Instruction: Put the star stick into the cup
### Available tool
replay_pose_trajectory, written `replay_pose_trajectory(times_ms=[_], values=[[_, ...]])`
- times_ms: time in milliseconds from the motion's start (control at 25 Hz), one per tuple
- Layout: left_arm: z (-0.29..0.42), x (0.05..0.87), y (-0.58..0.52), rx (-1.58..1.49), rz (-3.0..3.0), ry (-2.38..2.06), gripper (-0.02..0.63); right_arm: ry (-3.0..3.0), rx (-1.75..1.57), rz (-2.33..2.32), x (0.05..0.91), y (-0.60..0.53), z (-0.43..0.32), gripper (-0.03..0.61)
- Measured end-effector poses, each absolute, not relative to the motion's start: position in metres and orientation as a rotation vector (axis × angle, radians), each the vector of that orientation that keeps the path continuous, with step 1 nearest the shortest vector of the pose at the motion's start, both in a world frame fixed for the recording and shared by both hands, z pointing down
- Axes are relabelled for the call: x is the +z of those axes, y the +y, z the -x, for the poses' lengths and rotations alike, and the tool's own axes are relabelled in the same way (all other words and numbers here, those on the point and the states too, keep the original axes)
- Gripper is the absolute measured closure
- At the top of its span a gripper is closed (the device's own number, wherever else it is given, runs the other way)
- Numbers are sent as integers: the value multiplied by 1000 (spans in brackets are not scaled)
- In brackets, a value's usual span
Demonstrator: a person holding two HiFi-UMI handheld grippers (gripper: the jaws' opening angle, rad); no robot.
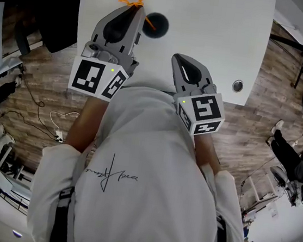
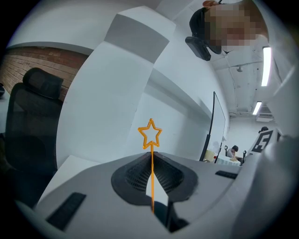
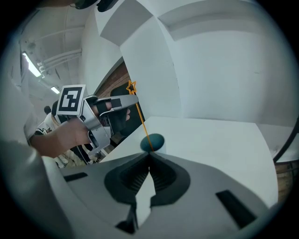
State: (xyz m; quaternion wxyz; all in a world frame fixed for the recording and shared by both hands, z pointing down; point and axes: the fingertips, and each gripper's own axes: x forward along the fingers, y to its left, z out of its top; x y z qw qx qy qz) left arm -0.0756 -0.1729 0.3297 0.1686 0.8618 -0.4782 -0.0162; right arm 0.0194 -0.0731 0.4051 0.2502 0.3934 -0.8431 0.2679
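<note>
White table (image 1: 217,32), one cup (image 1: 155,25), one star stick (image 2: 150,134) pinched by left gripper (image 1: 136,9), right gripper (image 3: 148,158) seemingly closed

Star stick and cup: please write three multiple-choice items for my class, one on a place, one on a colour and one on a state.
1. Where does the cup stand?
A. on the white table
B. on the floor
C. on a chair

2. What colour is the star stick?
A. green
B. orange
C. blue

3. What state is the left claw in?
A. open and empty
B. shut on the star stick
C. shut on the cup

Answers:
1 A: the head view shows the cup on the white tabletop.
2 B: both the star and its stem are orange.
3 B: the left gripper view shows the jaws together on the stem.
</note>
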Motion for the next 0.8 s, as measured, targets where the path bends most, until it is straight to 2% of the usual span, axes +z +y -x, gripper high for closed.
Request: replay_pose_trajectory(times_ms=[800], values=[[71,363,-177,6,-2414,-1357,595,-2277,732,-1067,411,-75,-22,572]])
